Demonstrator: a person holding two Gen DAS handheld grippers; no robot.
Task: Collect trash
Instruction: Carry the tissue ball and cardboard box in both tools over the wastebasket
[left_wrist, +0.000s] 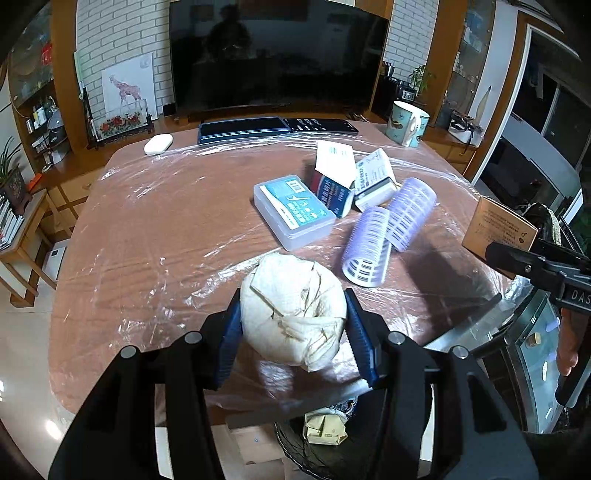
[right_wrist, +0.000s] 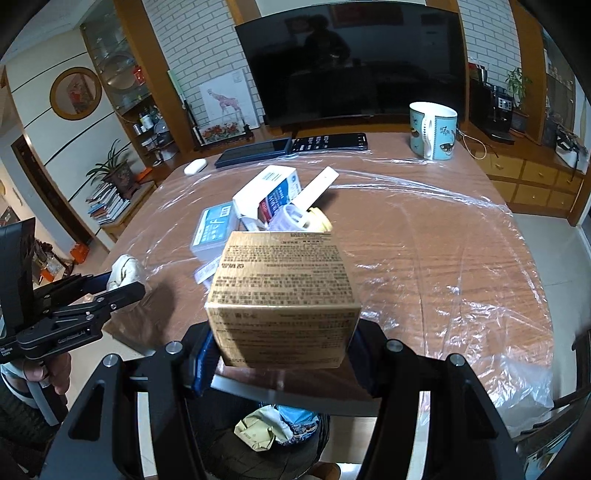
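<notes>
My left gripper (left_wrist: 293, 314) is shut on a crumpled white paper ball (left_wrist: 293, 310) at the near edge of the table; the ball also shows in the right wrist view (right_wrist: 123, 273). My right gripper (right_wrist: 282, 343) is shut on a tan cardboard box (right_wrist: 282, 291) with printed text, held above the table's near edge; the box also shows at the right of the left wrist view (left_wrist: 496, 230). Below the edge stands a dark trash bin (left_wrist: 317, 450), which also shows in the right wrist view (right_wrist: 273, 454), with crumpled paper inside.
On the plastic-covered wooden table (left_wrist: 147, 236) lie a clear flosser box (left_wrist: 291, 210), small medicine boxes (left_wrist: 351, 177), two purple hair rollers (left_wrist: 388, 236), a white case (left_wrist: 158, 143), a phone and remote (left_wrist: 277, 127), and a mug (right_wrist: 433, 130). A TV (left_wrist: 277, 55) stands behind.
</notes>
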